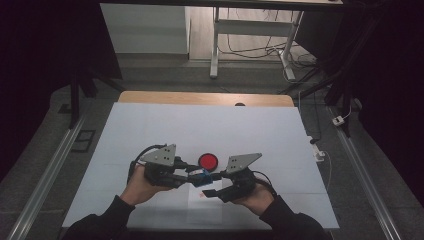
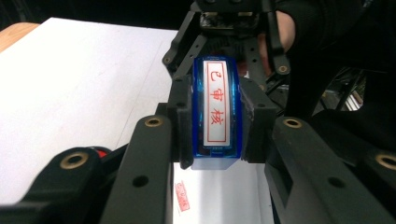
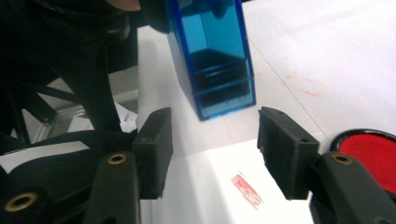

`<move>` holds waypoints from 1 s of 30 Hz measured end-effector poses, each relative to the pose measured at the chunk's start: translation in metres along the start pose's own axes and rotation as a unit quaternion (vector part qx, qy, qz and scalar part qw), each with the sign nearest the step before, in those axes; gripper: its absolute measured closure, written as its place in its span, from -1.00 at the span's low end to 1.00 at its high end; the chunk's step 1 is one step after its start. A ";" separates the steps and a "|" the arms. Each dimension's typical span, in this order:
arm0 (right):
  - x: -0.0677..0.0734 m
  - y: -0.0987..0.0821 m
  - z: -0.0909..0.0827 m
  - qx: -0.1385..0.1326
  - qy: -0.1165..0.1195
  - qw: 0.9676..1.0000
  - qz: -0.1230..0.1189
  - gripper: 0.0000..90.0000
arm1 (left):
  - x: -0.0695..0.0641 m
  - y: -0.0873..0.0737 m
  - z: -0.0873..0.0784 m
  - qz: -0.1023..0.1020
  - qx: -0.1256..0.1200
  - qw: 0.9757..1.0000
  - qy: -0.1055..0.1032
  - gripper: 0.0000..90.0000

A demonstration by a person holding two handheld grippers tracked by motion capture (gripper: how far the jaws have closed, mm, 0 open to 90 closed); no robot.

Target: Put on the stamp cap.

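Note:
A translucent blue stamp (image 2: pixel 215 102) with a white label in red characters is clamped between the pads of my left gripper (image 2: pixel 215 123), above the table. In the high view the stamp (image 1: pixel 200 177) hangs between the two hands, with the left gripper (image 1: pixel 192 176) on its left. My right gripper (image 3: pixel 212 149) stands open, its pads apart and clear of the stamp (image 3: pixel 212 56), whose end lies just beyond them. In the high view the right gripper (image 1: pixel 212 184) sits right of the stamp. A round red ink pad (image 1: pixel 208 161) lies on the table just behind the grippers.
A white sheet (image 1: pixel 205 207) under the grippers carries a small red stamp print (image 3: pixel 246 189). The white table cover (image 1: pixel 200 125) stretches far back to a wooden edge (image 1: pixel 205 98). The ink pad (image 3: pixel 369 156) is close to the right gripper's jaw.

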State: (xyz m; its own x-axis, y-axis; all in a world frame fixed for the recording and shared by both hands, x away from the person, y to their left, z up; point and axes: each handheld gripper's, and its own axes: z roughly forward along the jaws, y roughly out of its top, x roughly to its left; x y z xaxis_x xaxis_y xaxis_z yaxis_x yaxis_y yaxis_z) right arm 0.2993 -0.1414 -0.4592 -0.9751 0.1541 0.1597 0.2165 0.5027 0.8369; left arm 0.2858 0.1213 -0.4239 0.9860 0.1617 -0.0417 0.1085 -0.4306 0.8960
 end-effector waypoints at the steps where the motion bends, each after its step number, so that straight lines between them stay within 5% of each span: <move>1: 0.000 0.000 0.000 0.001 -0.004 1.000 0.002 -0.03 | 0.000 0.000 0.000 -0.002 0.002 1.000 0.001 0.56; 14: 0.008 -0.002 -0.010 0.011 -0.063 0.998 0.000 -0.34 | 0.004 -0.002 -0.006 -0.026 0.010 0.999 0.026 0.56; 30: 0.012 -0.009 -0.025 0.017 -0.098 0.994 0.050 -0.72 | 0.009 -0.007 -0.011 -0.045 0.022 0.997 0.053 0.55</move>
State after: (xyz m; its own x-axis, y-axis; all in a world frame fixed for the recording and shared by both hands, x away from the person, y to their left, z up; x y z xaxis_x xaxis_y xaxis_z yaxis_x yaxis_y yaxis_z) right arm 0.2843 -0.1655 -0.4519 -0.9212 0.3652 0.1340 0.3168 0.5043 0.8033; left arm 0.2922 0.1357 -0.4256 0.9536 0.2926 -0.0713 0.2028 -0.4489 0.8703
